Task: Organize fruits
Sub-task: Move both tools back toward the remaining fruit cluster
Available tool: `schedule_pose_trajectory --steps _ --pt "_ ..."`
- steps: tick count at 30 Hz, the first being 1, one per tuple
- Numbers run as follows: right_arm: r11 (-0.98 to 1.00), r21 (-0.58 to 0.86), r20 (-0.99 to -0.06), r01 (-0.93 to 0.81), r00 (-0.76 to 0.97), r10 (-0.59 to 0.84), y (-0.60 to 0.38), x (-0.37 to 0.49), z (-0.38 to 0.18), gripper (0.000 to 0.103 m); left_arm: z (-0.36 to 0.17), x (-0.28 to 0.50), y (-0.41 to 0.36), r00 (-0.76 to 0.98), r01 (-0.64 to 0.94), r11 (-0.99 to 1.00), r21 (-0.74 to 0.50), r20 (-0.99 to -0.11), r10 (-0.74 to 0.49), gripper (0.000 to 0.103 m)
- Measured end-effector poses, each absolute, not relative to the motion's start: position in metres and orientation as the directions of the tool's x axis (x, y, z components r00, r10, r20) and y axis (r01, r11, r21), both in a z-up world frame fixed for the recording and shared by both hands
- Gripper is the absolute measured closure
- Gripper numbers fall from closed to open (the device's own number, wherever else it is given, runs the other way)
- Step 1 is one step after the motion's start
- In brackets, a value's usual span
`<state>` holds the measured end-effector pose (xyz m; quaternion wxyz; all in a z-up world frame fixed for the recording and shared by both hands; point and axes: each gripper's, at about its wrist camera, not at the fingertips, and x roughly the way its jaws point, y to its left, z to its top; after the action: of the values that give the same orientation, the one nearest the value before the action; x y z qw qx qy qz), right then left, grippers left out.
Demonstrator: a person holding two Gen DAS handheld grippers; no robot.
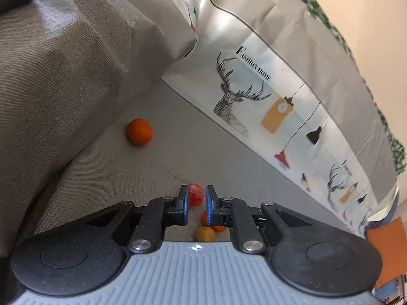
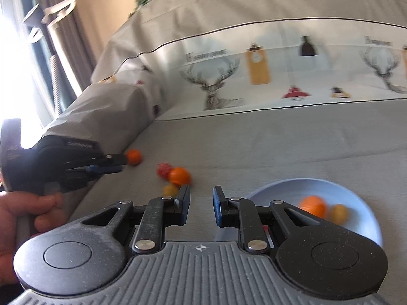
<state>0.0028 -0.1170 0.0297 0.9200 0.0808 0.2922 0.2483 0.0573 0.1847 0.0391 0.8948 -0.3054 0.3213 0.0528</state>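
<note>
On the grey sofa seat lie a lone orange [image 1: 139,131] near the cushion, and a cluster: a red fruit [image 1: 196,194], an orange [image 1: 218,227] and a small yellow fruit [image 1: 205,233]. My left gripper [image 1: 197,204] is open and empty, hovering above the cluster; it also shows in the right wrist view [image 2: 119,165], held in a hand. My right gripper [image 2: 201,203] is open and empty, just left of a pale blue bowl [image 2: 361,203] holding an orange [image 2: 312,205] and a yellow fruit [image 2: 339,213]. The cluster [image 2: 175,175] and lone orange [image 2: 134,156] lie ahead of it.
A grey cushion [image 1: 76,63] rises at the left and a printed deer-pattern backrest cover [image 2: 254,71] runs along the back. A curtain and window [image 2: 38,50] stand beyond the sofa arm.
</note>
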Motion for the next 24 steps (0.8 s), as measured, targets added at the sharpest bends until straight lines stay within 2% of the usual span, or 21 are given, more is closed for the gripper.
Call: schedule_pose_trajectory --steps 9,14,17,21,24 --pt "0.838 0.279 -0.537 -0.469 0.647 0.541 -0.052 0.033 0.008 0.081 0.024 0.074 0.184 0.753 -0.279 0.827 -0.488 -0.646 -0.127 0.088" --pt "0.847 0.307 -0.560 -0.433 0.637 0.529 -0.040 0.057 -0.006 0.065 0.017 0.082 0.184 0.745 -0.281 0.830 -0.483 -0.655 -0.129 0.088" --pt "0.855 0.318 -0.585 -0.410 0.625 0.517 -0.033 0.072 -0.017 0.065 0.014 0.086 0.185 0.741 -0.284 0.830 -0.480 -0.660 -0.128 0.087" --pt "0.853 0.337 -0.616 -0.398 0.592 0.520 -0.024 0.087 -0.031 0.065 0.009 0.093 0.185 0.730 -0.288 0.834 -0.471 -0.671 -0.126 0.082" --pt "0.848 0.332 -0.631 -0.413 0.571 0.525 -0.016 0.090 -0.036 0.065 0.007 0.097 0.183 0.724 -0.287 0.850 -0.441 -0.681 -0.108 0.068"
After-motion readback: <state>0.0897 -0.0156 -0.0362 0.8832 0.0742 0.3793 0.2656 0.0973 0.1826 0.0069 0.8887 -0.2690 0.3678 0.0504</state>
